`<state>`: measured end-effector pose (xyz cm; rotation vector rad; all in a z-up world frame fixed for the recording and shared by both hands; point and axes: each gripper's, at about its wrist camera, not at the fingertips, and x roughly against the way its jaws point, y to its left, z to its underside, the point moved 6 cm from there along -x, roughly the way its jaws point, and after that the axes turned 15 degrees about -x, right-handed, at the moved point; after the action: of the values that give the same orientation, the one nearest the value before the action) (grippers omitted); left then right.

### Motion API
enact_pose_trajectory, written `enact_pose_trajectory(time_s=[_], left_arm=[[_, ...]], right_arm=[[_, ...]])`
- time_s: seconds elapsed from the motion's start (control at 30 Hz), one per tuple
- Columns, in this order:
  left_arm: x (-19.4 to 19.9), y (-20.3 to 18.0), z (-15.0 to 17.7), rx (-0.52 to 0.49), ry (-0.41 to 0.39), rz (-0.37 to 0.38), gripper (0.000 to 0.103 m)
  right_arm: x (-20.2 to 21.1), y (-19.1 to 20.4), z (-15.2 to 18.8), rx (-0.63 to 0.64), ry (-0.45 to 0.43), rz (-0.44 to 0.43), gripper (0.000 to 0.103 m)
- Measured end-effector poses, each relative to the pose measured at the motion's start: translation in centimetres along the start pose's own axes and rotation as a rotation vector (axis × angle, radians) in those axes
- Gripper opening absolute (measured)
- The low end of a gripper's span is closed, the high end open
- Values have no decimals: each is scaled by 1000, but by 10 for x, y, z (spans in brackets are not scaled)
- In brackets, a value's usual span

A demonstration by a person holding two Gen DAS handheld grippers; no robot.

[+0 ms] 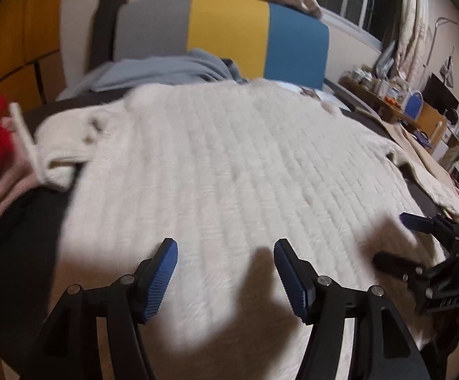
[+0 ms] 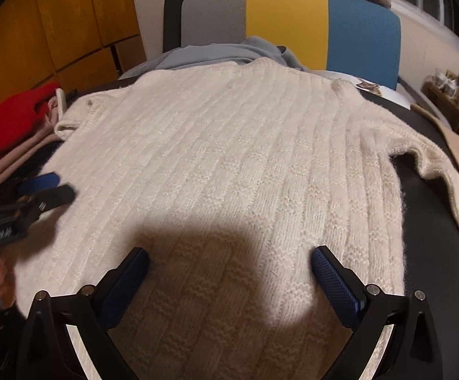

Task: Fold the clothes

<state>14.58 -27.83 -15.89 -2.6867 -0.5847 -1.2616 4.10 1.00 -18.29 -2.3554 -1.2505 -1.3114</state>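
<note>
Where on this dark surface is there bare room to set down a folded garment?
Bare dark surface shows between the spread cream ribbed knit sweater body and its right sleeve. The left side is crowded by a red and pink clothes pile; behind lies a grey-blue garment.

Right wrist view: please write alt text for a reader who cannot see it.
A cream knitted sweater lies spread flat on a dark surface, with the open right tool above its lower part. The left tool shows at the left edge.
</note>
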Motion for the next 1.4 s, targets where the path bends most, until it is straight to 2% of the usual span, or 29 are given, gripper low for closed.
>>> enact_pose_trajectory(time_s=[0.07, 0.17, 0.27, 0.4, 0.47, 0.53, 0.67, 0.73, 0.77, 0.83, 0.87, 1.03, 1.13, 1.17, 1.2, 1.3, 1.37, 1.4], left_arm=[[-9, -6, -3, -22, 28, -6, 67], [-15, -13, -5, -44, 31, -24, 82], [-16, -15, -5, -46, 27, -27, 87], [-18, -19, -6, -35, 24, -48, 91], [-20, -20, -7, -42, 27, -53, 93], [-23, -21, -8, -58, 30, -55, 95], [-23, -22, -7, -64, 28, -54, 97], [-22, -22, -7, -65, 25, -54, 97], [-22, -23, -6, -66, 23, -54, 97], [-21, -23, -6, -67, 20, -53, 97], [-21, -24, -6, -68, 19, -52, 98], [-20, -24, -6, -70, 16, -44, 98], [-17, -24, -5, -62, 21, -40, 97], [-15, -25, -7, -53, 23, -35, 91], [-10, -27, -15, -45, -4, 2, 83], [-5, -39, -51, -74, -80, 67, 83], [-16, -46, -72, -85, -96, 89, 83], [-28, -47, -83, -66, -90, 106, 83]], right_arm=[[5, -2, 1, -10, -1, -31, 103], [26, -21, 0, -159, -35, -136, 103], [61, -74, -5, -418, -93, -230, 103], [117, -186, 4, -897, -263, -363, 103], [132, -237, 19, -1096, -328, -382, 103], [144, -272, 31, -1206, -402, -363, 103], [165, -295, 31, -1219, -589, -306, 103], [163, -305, 31, -1270, -621, -295, 101], [160, -309, 31, -1298, -614, -295, 99], [157, -317, 33, -1335, -612, -272, 86], [156, -321, 34, -1355, -614, -254, 83], [152, -340, 43, -1452, -602, -129, 58], [153, -348, 43, -1490, -615, -48, 57], [153, -350, 42, -1486, -612, -17, 57], [153, -351, 40, -1485, -612, 5, 57], [151, -355, 32, -1466, -609, 46, 57], [149, -358, 28, -1445, -592, 66, 41], [147, -360, 25, -1435, -584, 76, 27]])
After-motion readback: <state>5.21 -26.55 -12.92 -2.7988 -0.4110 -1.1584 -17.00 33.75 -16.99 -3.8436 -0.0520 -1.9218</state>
